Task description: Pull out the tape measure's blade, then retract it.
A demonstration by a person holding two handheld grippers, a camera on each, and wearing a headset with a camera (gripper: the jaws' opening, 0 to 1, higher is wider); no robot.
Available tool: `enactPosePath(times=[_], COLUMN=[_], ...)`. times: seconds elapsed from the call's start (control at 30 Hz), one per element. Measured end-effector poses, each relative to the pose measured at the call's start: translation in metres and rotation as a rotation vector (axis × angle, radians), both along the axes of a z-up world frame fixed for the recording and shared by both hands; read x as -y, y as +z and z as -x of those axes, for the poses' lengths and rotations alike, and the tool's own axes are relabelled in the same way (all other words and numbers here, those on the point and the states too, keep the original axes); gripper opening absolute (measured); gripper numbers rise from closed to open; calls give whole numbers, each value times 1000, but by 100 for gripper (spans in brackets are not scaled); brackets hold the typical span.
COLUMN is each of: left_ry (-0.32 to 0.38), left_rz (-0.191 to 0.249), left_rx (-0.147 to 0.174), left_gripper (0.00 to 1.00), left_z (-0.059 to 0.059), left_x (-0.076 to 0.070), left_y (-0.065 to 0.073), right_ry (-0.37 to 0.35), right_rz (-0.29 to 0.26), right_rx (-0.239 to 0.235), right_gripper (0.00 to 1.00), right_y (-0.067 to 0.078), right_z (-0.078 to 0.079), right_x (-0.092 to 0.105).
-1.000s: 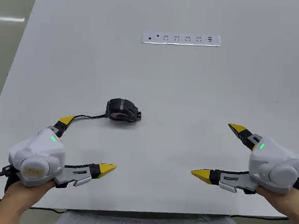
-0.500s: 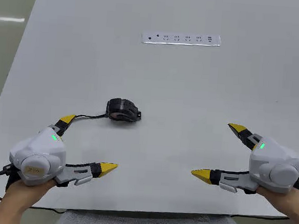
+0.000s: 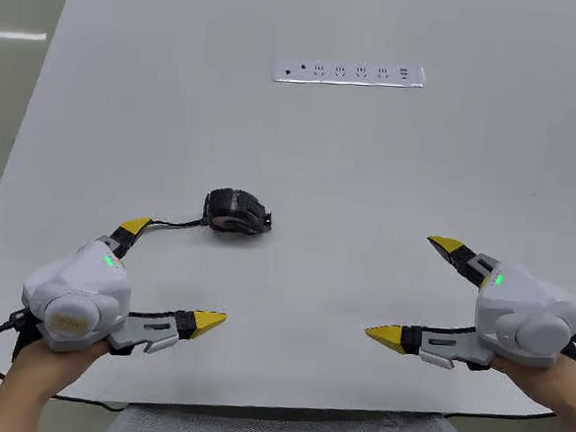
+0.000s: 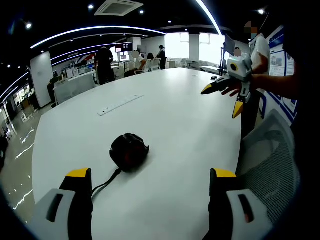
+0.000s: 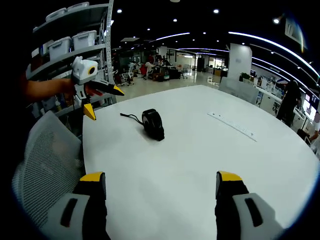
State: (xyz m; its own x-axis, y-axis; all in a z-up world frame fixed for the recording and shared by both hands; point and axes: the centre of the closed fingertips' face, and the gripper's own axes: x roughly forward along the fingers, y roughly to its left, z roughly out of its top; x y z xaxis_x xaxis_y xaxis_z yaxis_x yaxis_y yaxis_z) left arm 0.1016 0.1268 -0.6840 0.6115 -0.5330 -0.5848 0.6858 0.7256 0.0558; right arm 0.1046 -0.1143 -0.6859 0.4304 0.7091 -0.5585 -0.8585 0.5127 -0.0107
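At the near edge of the table (image 3: 390,174), the left gripper (image 3: 172,272) and right gripper (image 3: 412,289) hover with jaws spread wide, holding nothing. Just beyond the left one lies the tape measure (image 3: 236,212), no blade drawn out. The reach looks to come first: steady the case with the left gripper, then pinch the blade's hook with the right. Count: 2 grippers, 1 tape measure, 1 power strip (image 3: 349,74) farthest back.

White left claw (image 3: 172,272), white right claw (image 3: 412,288), yellow tips (image 3: 207,319), green lights (image 3: 107,260)
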Motion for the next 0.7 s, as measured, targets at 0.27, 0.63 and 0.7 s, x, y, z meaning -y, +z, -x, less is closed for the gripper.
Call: enactPosePath(times=[0.27, 0.63, 0.7], left_ry=[-25, -80, -93], left_rz=[-17, -56, -64], left_rx=[1, -2, -3], left_gripper=[94, 90, 89], left_z=[-9, -25, -27], left_x=[-2, -3, -2], left_y=[-2, -10, -12], right_ry=[46, 111, 124], right_rz=[15, 17, 13], right_rx=[2, 31, 41], right_gripper=[91, 86, 85], right_y=[-2, -1, 0], right_z=[-7, -24, -27], right_x=[-5, -16, -18])
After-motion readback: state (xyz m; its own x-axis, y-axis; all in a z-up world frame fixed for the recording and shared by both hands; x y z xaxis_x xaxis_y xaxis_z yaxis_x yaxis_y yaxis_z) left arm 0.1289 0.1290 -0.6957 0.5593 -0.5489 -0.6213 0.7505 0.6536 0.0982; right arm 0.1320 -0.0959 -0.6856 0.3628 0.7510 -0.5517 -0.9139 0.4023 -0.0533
